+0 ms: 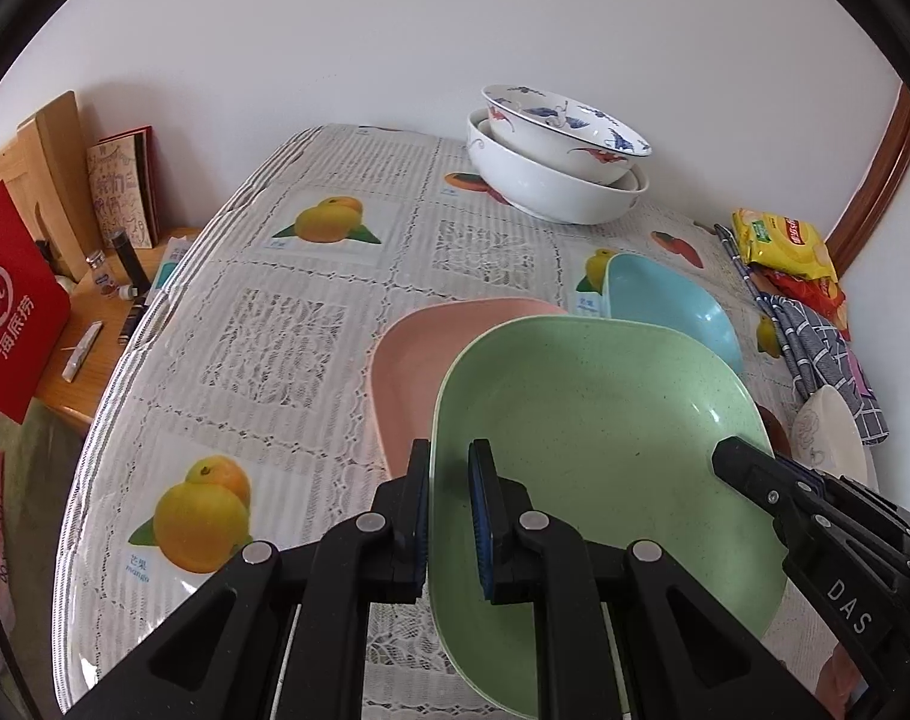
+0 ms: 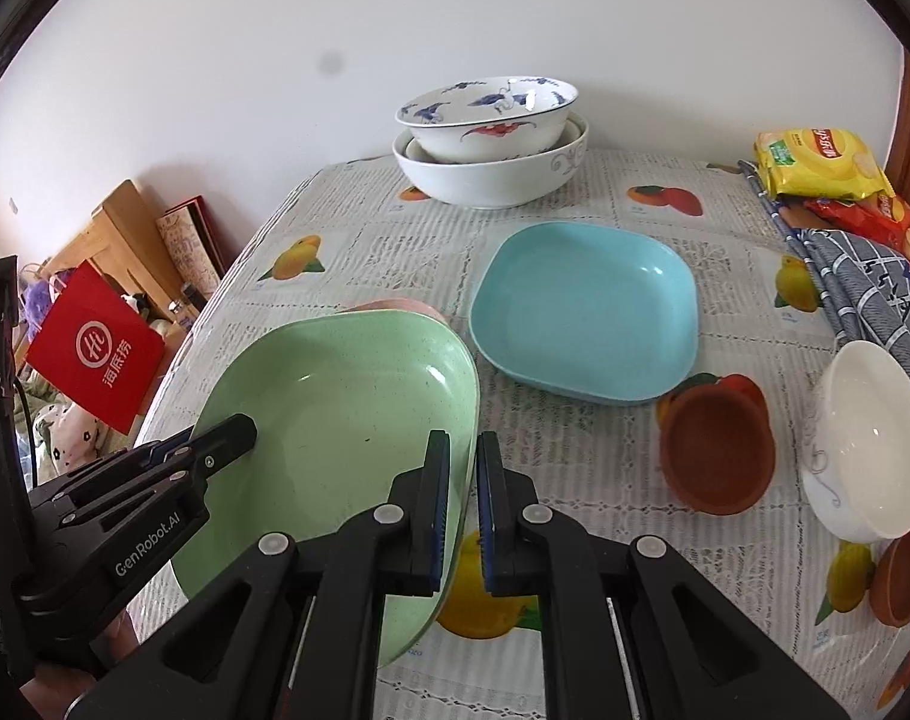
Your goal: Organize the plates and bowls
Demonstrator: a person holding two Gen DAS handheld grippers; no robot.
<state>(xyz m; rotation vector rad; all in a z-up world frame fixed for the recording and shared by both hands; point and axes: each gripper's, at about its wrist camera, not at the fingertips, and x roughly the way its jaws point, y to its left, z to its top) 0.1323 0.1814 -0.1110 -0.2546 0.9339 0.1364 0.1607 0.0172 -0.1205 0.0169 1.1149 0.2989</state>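
Note:
A green square plate is held tilted between both grippers. My left gripper is shut on its left rim. My right gripper is shut on its right rim. The green plate overlaps a pink plate lying on the table; I cannot tell whether they touch. A blue plate lies further back on the right. Stacked white patterned bowls stand by the wall.
A brown bowl, a white bowl and another brown bowl sit on the right. Snack packets and a checked cloth lie at the far right. The table edge runs along the left, with a red bag beyond.

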